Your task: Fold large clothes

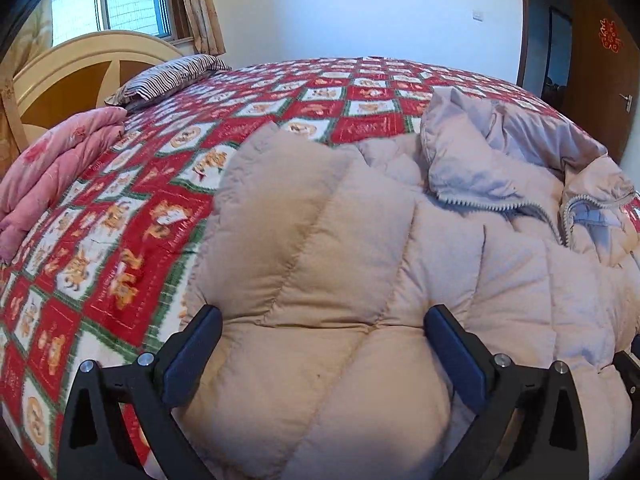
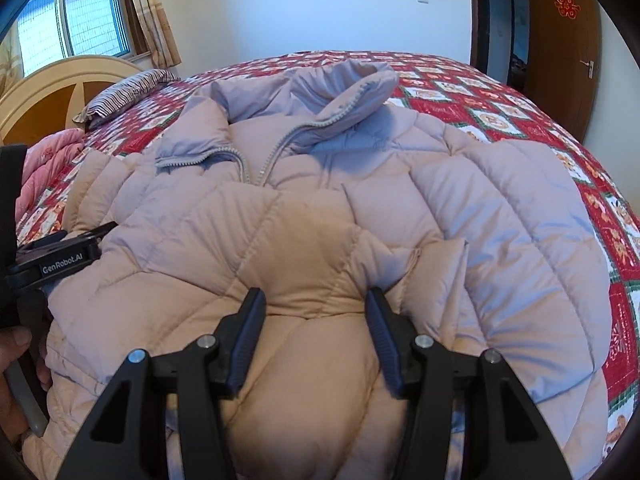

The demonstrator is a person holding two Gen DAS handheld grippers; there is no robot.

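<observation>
A pale pink quilted puffer jacket (image 1: 400,248) lies on the bed, front up, zipper partly open, collar (image 2: 344,88) toward the far side. It also fills the right wrist view (image 2: 320,208). My left gripper (image 1: 322,324) has its jaws wide apart, with a puffy fold of the jacket's left side bulging between them. My right gripper (image 2: 316,304) is closed partway on a raised fold of the jacket's lower part, with the fabric squeezed between its fingers. The left gripper's body (image 2: 60,260) shows at the left edge of the right wrist view.
The bed carries a red, white and green patterned cover (image 1: 120,208). A folded pink quilt (image 1: 52,172) and a striped pillow (image 1: 168,76) lie near the headboard (image 1: 80,64). A window is at the back left, and a wooden door (image 2: 560,40) at the right.
</observation>
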